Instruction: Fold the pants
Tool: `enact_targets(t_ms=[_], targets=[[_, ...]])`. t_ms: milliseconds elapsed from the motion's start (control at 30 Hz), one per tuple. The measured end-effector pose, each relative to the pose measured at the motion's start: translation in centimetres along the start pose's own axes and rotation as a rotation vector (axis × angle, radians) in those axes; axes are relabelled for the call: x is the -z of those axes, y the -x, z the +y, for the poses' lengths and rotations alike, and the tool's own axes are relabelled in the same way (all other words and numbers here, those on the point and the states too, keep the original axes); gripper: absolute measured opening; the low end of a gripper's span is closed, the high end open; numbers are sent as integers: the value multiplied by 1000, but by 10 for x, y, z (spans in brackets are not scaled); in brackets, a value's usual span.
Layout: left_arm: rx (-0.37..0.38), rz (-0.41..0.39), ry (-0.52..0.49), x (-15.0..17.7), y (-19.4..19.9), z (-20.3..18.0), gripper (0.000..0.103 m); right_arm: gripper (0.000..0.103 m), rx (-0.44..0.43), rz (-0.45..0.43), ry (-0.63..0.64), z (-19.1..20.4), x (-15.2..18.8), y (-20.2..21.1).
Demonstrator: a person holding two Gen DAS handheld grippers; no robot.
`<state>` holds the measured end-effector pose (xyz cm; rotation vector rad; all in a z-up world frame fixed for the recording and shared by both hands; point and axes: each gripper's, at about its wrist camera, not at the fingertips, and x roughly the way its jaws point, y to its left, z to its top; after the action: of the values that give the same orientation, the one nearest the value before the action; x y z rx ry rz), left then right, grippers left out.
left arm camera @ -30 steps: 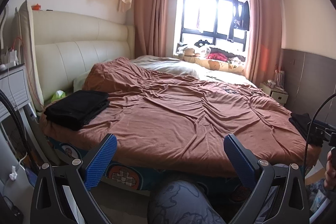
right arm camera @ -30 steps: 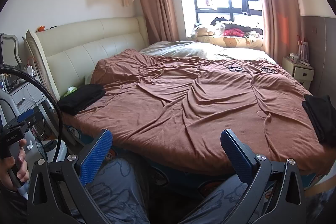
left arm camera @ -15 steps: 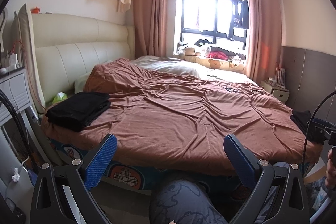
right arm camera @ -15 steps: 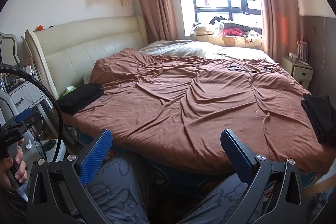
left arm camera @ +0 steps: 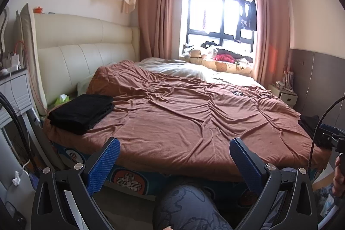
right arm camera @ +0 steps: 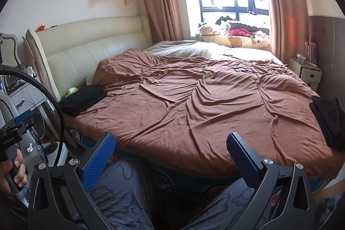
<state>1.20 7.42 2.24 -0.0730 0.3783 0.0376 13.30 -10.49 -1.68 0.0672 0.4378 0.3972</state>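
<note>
Left gripper point(left arm camera: 173, 155) and right gripper point(right arm camera: 170, 151) — both spread wide, holding nothing. Folded black pants point(left arm camera: 83, 112) lie near-left on the brown bedspread point(left arm camera: 183, 120).

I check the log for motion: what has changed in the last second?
Almost nothing. Both tongs, left and right, stay open and empty before the bed. The left view drifted slightly. The black piles stay untouched.
</note>
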Motion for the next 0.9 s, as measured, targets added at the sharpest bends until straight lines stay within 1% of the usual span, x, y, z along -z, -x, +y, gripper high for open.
enact_targets(t_ms=[367, 700, 900], targets=[[0, -4, -2, 1, 3, 0, 102, 103, 3, 6, -4, -2, 1, -2], [8, 3, 6, 2, 2, -2, 102, 103, 22, 5, -6, -4, 0, 0], [13, -16, 1, 2, 6, -5, 102, 103, 32, 5, -4, -5, 1, -1]])
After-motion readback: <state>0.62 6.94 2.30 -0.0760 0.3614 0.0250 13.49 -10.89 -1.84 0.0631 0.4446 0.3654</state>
